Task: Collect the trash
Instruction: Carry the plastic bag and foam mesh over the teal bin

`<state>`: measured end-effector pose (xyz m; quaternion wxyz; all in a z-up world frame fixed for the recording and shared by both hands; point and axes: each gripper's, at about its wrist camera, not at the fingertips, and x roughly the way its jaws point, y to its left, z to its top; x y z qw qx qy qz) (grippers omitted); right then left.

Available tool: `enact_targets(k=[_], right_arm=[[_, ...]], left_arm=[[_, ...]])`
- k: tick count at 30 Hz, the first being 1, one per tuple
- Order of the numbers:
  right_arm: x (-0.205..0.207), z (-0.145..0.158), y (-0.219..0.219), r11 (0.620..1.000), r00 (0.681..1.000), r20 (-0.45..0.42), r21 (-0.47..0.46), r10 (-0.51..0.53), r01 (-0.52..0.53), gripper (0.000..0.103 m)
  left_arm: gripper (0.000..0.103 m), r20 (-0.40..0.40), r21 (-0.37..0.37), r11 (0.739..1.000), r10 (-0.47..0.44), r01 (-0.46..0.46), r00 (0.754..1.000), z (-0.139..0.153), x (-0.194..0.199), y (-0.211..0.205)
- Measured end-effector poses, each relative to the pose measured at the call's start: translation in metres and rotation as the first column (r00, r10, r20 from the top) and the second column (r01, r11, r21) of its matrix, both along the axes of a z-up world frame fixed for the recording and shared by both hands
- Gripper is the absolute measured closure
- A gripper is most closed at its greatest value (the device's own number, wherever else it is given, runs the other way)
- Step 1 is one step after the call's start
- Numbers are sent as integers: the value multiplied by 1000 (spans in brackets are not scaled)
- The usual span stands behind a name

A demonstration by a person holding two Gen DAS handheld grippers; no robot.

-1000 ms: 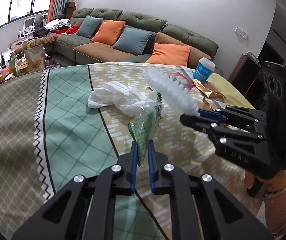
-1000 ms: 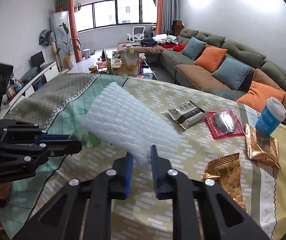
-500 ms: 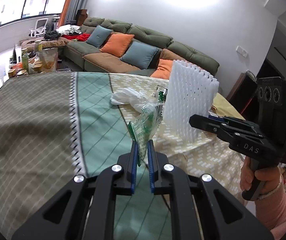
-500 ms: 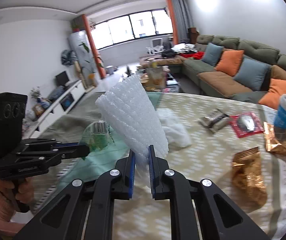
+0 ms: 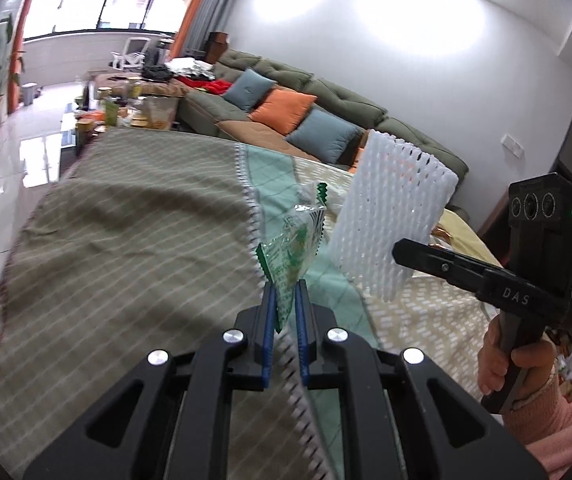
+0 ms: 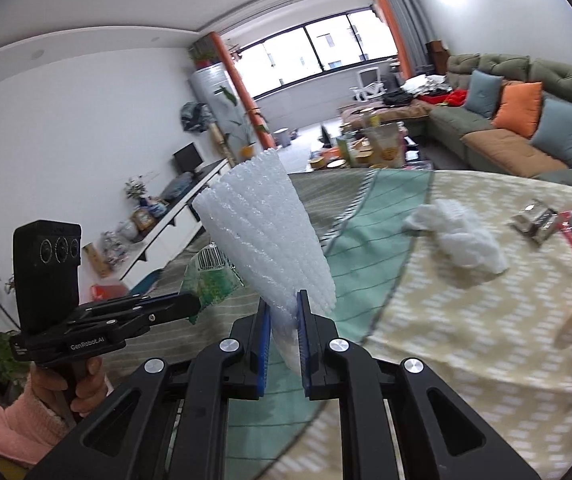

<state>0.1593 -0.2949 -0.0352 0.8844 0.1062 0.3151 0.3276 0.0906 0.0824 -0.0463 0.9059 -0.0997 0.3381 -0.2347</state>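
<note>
Both grippers are clamped on trash, lifted above the table [image 5: 118,240]. The left gripper [image 5: 284,300] pinches a green wrapper [image 5: 293,252] at frame centre. The right gripper [image 6: 284,312] grips white foam netting [image 6: 266,240], its long axis upright. Remaining litter — a crumpled white tissue [image 6: 461,236] — lies right of centre, nearer the right gripper.

Green sofa [image 5: 325,92], bright windows [image 6: 317,52], white walls.

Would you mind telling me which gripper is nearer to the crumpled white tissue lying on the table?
Right, probably. The right gripper, holding the foam net, has the tissue ahead to its right. The left gripper, holding the green wrapper, sits further out on its far side.
</note>
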Motion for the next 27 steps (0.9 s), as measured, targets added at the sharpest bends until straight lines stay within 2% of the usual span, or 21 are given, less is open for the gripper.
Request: enact_targets(k=[13, 27], right_arm=[[-8, -3, 46, 994, 994, -16, 27, 108, -107, 90], [-19, -2, 85, 979, 979, -17, 34, 202, -202, 90]], left_arm=[[92, 27, -8, 994, 110, -110, 994, 3, -37, 49], [92, 49, -11, 983, 184, -183, 982, 7, -63, 79]])
